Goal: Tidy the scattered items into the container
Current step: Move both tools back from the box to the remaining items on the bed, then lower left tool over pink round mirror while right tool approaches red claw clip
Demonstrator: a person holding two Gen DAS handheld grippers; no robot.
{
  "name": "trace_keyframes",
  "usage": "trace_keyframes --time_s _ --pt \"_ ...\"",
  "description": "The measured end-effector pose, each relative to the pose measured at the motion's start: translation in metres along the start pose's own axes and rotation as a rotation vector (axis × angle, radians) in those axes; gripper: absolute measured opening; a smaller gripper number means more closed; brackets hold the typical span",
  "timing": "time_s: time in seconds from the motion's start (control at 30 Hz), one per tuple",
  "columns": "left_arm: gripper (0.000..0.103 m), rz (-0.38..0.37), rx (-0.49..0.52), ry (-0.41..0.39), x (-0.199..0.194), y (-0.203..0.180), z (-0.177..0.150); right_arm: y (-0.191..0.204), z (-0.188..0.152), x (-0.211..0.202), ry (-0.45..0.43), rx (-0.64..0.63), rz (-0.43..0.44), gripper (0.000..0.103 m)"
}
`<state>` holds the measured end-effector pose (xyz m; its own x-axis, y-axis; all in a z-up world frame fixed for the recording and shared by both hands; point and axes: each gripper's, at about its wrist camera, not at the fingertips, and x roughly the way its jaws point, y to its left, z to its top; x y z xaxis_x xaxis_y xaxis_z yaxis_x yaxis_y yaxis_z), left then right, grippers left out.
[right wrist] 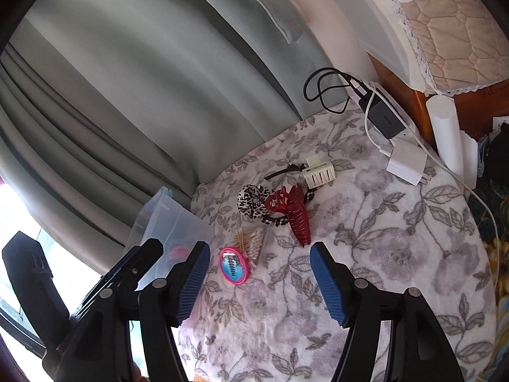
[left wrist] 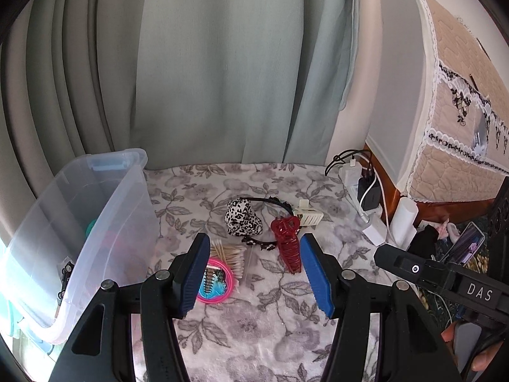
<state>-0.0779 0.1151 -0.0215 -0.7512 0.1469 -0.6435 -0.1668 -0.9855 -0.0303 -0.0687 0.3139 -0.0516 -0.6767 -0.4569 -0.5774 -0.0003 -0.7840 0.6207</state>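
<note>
Clear container (left wrist: 95, 222) at cloth's left edge, hair clips (left wrist: 288, 245) mid-cloth

Left gripper (left wrist: 253, 273) jaws apart, nothing between pads, tilted downward. Right gripper (right wrist: 259, 281) same: jaws wide, empty, angled down.

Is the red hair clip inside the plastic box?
No, the red hair clip lies on the flowery cloth, well apart from the plastic box.

2 claw clips (left wrist: 290, 244) (1 red), 1 headband (left wrist: 266, 202)
</note>
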Motion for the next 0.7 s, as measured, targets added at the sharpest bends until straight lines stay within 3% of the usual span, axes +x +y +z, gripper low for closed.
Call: trace_keyframes --time_s 0.5,0.7 --pt "0.06 0.035 -0.055 0.176 0.079 0.034 -0.036 -0.004 -0.014 0.073 0.155 -0.059 -0.065 0.069" --pt "0.06 0.003 -0.106 0.205 0.103 0.049 -0.048 -0.004 -0.018 0.099 0.206 -0.077 -0.087 0.069"
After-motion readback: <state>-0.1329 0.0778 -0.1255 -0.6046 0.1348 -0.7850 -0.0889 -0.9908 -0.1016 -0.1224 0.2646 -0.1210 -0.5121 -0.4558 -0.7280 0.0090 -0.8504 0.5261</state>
